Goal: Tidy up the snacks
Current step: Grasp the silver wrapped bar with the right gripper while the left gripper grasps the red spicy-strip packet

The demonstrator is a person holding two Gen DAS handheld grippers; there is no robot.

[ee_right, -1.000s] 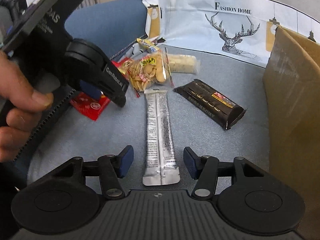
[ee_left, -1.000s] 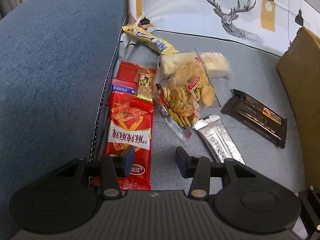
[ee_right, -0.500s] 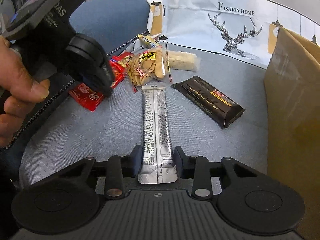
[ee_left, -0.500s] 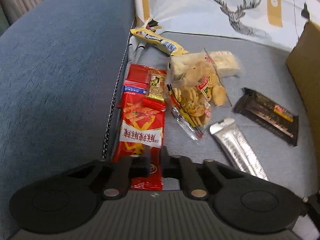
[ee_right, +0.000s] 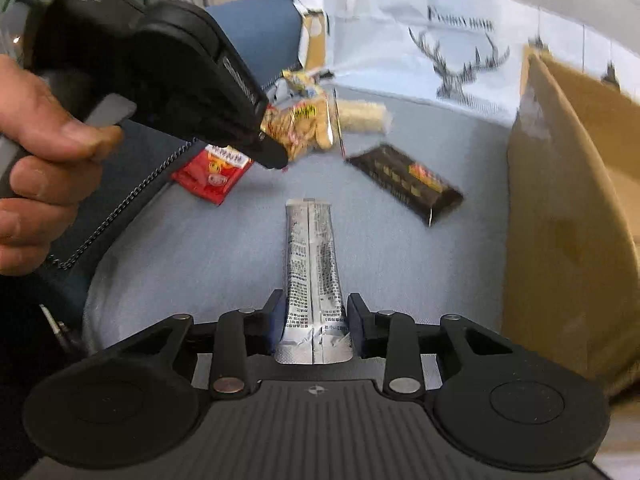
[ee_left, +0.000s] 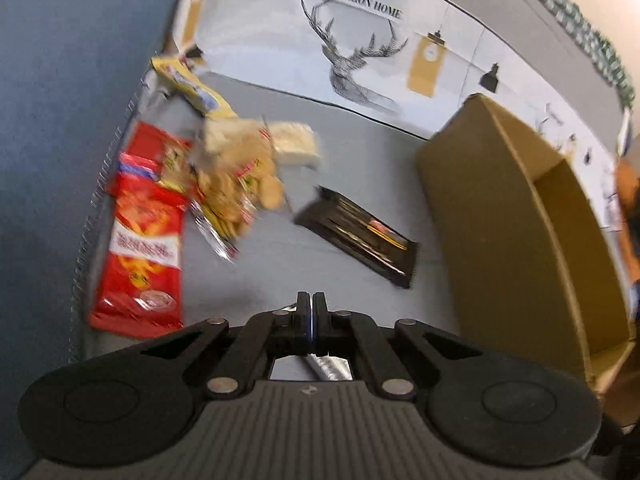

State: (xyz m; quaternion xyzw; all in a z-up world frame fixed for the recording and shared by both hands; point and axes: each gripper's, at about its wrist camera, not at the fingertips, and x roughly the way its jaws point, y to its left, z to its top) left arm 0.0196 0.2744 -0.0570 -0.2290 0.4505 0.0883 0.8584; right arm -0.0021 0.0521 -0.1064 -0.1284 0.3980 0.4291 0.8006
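My right gripper [ee_right: 314, 320] is shut on the near end of a long silver snack packet [ee_right: 312, 264], which points away over the grey sofa seat. My left gripper [ee_left: 311, 312] is shut and empty, above the seat; in the right wrist view it [ee_right: 276, 156] hangs over the snacks. Loose snacks lie on the seat: a red packet [ee_left: 140, 248], a clear bag of crackers [ee_left: 236, 184], a white bar [ee_left: 296, 144], a yellow packet [ee_left: 192, 88] and a black bar [ee_left: 360, 236]. An open cardboard box [ee_left: 520, 216] stands at the right.
A blue cushion [ee_left: 60, 120] with a metal chain [ee_right: 116, 212] along its edge borders the seat on the left. A white deer-print cloth [ee_left: 360, 40] covers the sofa back behind the snacks. The box wall [ee_right: 568, 216] stands close on the right of the silver packet.
My right gripper closed on the silver packet's end and lifted it. My left gripper closed empty, rose and swung right, away from the red packet, bringing the box into view.
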